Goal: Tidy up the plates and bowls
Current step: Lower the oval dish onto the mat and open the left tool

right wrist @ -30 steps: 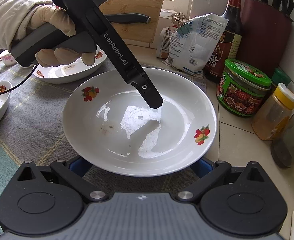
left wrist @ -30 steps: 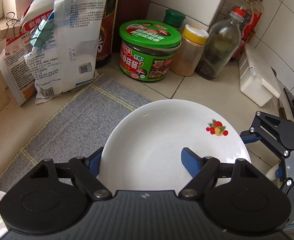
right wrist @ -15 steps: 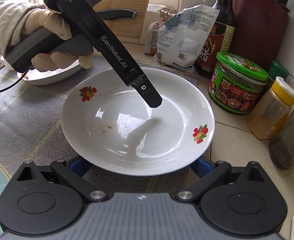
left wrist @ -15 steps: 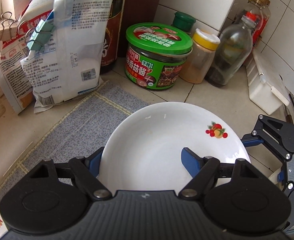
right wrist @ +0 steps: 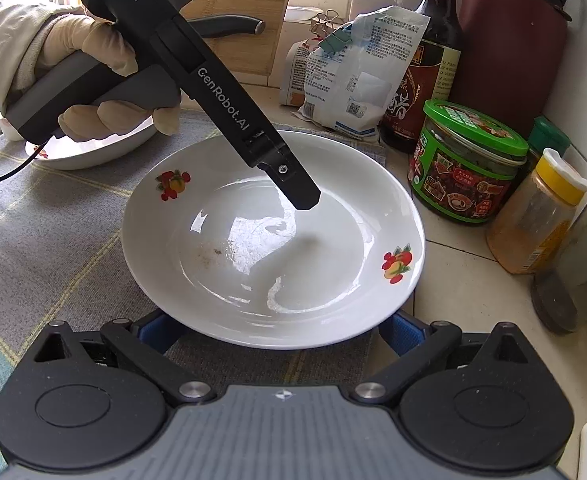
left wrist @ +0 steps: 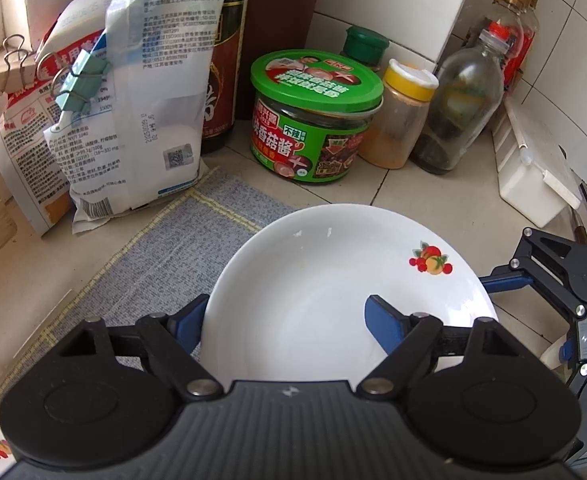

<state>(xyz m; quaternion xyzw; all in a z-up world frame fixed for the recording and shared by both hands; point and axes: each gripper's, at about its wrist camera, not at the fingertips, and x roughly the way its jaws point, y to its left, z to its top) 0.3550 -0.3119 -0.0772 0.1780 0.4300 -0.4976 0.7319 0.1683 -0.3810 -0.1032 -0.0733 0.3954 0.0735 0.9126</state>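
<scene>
- The white plate point(right wrist: 273, 240), a deep one with fruit decals on its rim, sat at the edge of the grey mat point(left wrist: 133, 272), its far side reaching over the tiled counter point(left wrist: 413, 184) near the green-lidded jar point(left wrist: 317, 120).
- The left gripper point(left wrist: 285, 316) straddled the plate's near rim: one blue finger lay outside and under the rim on the left, the other rested inside the bowl of the plate. The jaws stood wide, not pinched on the rim, so the plate was probably being steadied or nudged rather than carried.
- In the right wrist view the left gripper point(right wrist: 305, 200) came down at a slant from the gloved hand point(right wrist: 105, 80), its tip pressing or hovering at the plate's inner slope; contact could not be confirmed.
- The right gripper point(right wrist: 277, 330) was spread, its blue fingers poking in beneath the plate's near rim on either side. That low placement suggested it was set to scoop or lift the plate from below, though nothing was clamped.
- A second plate point(right wrist: 93, 148) lay behind the gloved hand on the mat, likely the stack the first one was meant for.
- Bottles, a yellow-capped spice jar point(left wrist: 405, 116) and clipped bags point(left wrist: 133, 120) crowded the counter just beyond, so any push toward the wall risked knocking them.
- A faint brown smear point(right wrist: 213, 254) marked the plate's centre.
</scene>
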